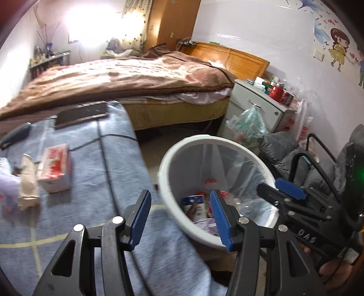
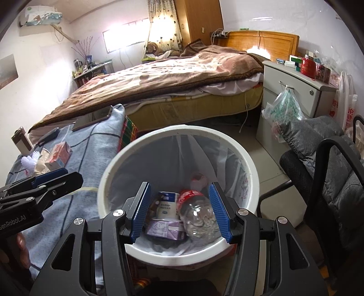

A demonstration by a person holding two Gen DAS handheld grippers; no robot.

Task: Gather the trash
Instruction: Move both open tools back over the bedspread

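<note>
Right tongs gape empty above the bottle in the bin.

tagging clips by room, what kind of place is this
Most likely a lived-in home bedroom: a bed with a brown blanket, a cluttered bedside cabinet and a wooden wardrobe.

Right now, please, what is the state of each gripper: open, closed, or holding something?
Left gripper: open, holding nothing, above the edge of the trash bin.
Right gripper: open, holding nothing, over the bin.
</note>
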